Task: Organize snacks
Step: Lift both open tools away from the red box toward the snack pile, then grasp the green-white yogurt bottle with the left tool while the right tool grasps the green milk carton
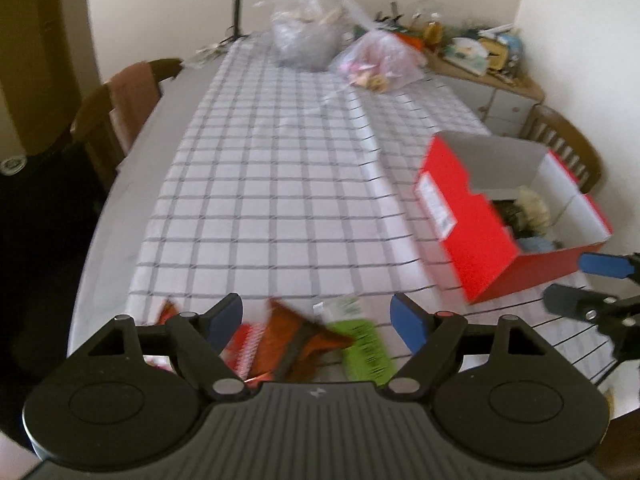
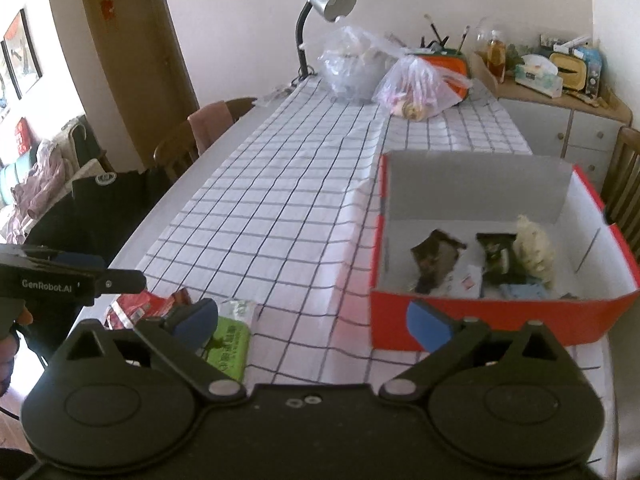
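Note:
Loose snacks lie at the table's near edge: a green packet [image 1: 366,346], a brown packet [image 1: 298,340] and a red packet [image 1: 244,346]. My left gripper [image 1: 318,320] is open just above them, holding nothing. The green packet [image 2: 230,342] and red packet [image 2: 140,306] also show in the right wrist view. A red box [image 2: 472,320] with white inside holds several snacks, among them a dark packet [image 2: 434,258] and a pale puffy one [image 2: 534,250]. My right gripper [image 2: 314,318] is open and empty in front of the box, beside the green packet.
A checked tablecloth [image 2: 288,208] covers the long table. Two clear plastic bags [image 2: 416,88] and a grey desk lamp [image 2: 326,0] stand at the far end. Wooden chairs [image 2: 192,136] flank the table. A cluttered cabinet [image 2: 560,96] stands at the back right.

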`<state>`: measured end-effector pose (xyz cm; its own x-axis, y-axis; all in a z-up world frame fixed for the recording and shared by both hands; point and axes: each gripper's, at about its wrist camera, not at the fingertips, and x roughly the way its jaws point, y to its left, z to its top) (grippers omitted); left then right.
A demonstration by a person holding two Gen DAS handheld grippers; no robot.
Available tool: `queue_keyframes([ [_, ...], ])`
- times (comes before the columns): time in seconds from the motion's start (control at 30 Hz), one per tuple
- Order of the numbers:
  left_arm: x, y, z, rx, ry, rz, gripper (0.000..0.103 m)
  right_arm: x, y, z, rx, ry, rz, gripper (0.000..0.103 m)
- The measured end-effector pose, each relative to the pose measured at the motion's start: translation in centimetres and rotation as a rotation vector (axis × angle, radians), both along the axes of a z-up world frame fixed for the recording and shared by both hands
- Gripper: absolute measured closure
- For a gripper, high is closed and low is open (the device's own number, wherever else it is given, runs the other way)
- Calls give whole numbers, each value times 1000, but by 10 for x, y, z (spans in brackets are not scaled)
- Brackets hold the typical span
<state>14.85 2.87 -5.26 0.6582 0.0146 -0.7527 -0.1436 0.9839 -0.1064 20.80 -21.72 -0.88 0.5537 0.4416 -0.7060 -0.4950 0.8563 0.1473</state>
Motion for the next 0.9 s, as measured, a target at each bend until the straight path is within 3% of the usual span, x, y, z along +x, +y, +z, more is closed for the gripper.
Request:
queue_keyframes([
  [0.23, -20, 32, -33, -21, 80, 12, 22, -3, 35, -27, -46, 61, 22, 2],
  [0.53, -26, 32, -74, -45, 184, -18, 22, 0, 75, -62, -149, 114, 80, 2],
  [0.9, -25, 18, -101, 0, 216, -49, 22, 6, 110, -96, -268, 136, 146, 7],
])
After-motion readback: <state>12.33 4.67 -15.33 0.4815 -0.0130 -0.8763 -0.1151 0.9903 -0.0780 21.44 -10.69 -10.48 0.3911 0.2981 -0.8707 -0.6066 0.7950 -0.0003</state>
